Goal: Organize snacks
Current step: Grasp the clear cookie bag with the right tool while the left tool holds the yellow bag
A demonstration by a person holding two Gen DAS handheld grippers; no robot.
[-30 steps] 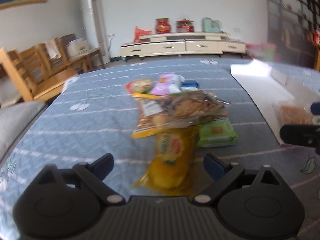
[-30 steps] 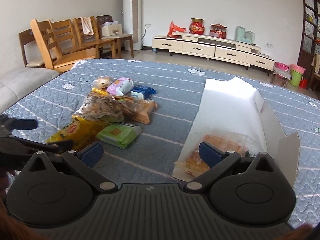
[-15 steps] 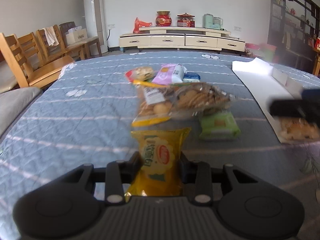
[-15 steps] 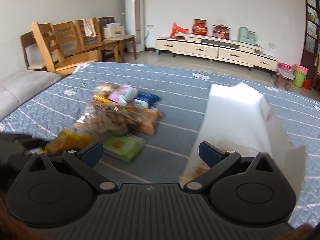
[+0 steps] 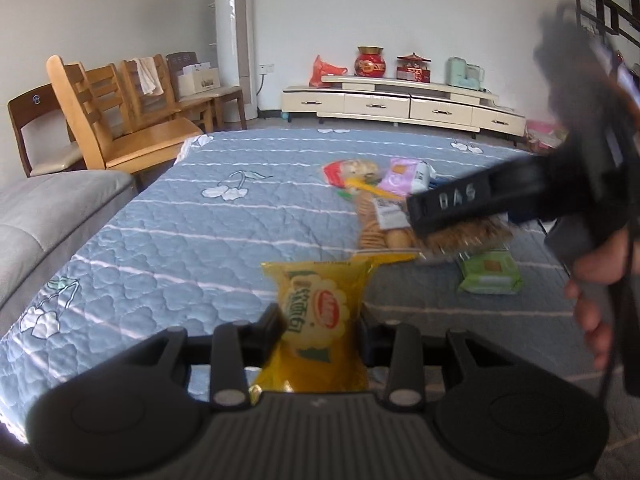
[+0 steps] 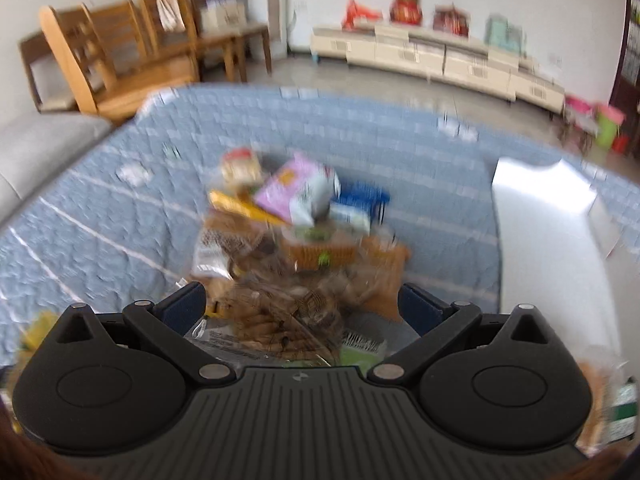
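Note:
My left gripper (image 5: 320, 326) is shut on a yellow chip bag (image 5: 318, 316) and holds it above the blue quilted table (image 5: 200, 232). A pile of snack packets lies mid-table: a clear bag of brown cookies (image 6: 276, 304), a pink packet (image 6: 292, 190), a blue packet (image 6: 360, 200), a green packet (image 5: 490, 272). My right gripper (image 6: 302, 306) is open, its fingers either side of the cookie bag; in the left wrist view it (image 5: 440, 204) reaches in from the right over the pile. A white box (image 6: 548, 240) lies at the right.
A grey sofa (image 5: 36, 216) borders the table on the left. Wooden chairs (image 5: 120, 120) stand beyond the far left corner. A cream TV cabinet (image 5: 400, 106) runs along the back wall. The right wrist view is motion-blurred.
My left gripper closed on the yellow chip bag and lifted it. My right gripper swung left from the white box to over the snack pile, still open.

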